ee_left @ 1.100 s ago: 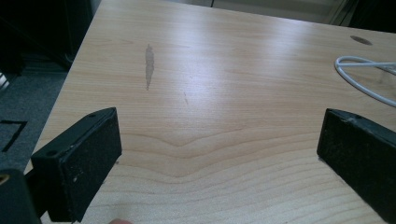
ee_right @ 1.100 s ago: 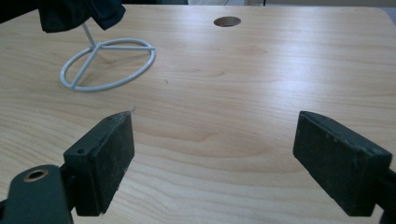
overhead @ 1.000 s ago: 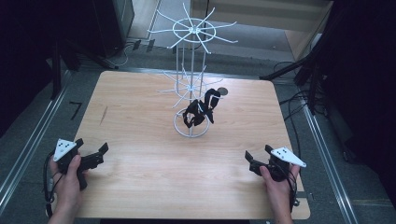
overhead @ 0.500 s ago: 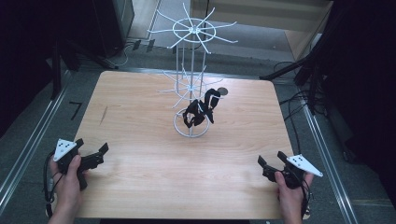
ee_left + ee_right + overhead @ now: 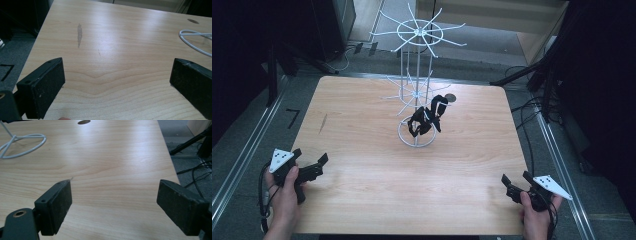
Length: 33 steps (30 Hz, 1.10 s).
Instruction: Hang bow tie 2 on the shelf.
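Moved since 1 s ago: right gripper [image 5: 515, 187] pulled back toward the table's near right corner and a bit rightward; left gripper [image 5: 309, 167] unchanged; rack and its load unchanged.

Item 1, grippers. I read both as wide open w/ nothing held: in each gripper view the black pads [image 5: 41, 91] [image 5: 56, 206] stand far apart over bare wood. Left sits near the front left edge, right at the front right edge, both well apart from the rack.

Item 2, straps [image 5: 426, 119]. Black tangle of bands, looped, one end w/ a pale patch; hangs on a lower arm of the rack, just above the base ring. Soft, floppy, likely to snag.

Item 3, rack [image 5: 416, 75]. White wire stand, two tiers of spoke arms on thin posts, ring base [image 5: 23, 145] on the table [image 5: 362, 200] centre.

Risks, my judgement:
- Rack looks light; pulling the straps sideways could tip or drag it unless one gripper steadies it.
- Loops may catch on a spoke tip, so a one-band pinch could stretch rather than free it.
- Long reach from both corners; jaws could clip the upper spokes.
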Each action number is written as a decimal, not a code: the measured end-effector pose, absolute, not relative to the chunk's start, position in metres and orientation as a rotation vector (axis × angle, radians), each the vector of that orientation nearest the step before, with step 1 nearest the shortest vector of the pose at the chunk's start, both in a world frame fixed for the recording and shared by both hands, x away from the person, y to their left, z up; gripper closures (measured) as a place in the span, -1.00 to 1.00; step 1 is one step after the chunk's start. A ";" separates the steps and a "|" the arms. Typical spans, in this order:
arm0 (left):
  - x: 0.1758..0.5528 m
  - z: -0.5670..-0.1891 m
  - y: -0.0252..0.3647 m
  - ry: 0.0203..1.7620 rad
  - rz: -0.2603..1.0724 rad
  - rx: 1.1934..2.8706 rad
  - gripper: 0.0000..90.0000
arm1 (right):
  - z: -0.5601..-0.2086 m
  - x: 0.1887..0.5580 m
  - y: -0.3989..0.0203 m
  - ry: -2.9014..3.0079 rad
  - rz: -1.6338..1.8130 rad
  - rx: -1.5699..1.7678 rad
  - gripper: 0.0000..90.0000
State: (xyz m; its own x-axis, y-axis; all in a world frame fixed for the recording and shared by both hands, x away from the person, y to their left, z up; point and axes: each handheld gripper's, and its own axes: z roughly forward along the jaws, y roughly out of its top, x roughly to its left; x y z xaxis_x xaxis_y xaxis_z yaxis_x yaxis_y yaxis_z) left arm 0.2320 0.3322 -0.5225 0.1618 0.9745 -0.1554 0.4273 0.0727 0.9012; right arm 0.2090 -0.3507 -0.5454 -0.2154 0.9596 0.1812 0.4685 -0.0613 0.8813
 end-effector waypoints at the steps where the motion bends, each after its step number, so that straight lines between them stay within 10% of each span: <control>1: 0.232 -0.522 0.332 1.415 0.738 1.509 -1.00 | -0.546 0.208 -0.352 1.701 1.229 1.524 -0.70; 33: 0.233 -0.523 0.334 1.447 0.718 1.507 -1.00 | -0.546 0.190 -0.369 1.641 1.232 1.598 -0.70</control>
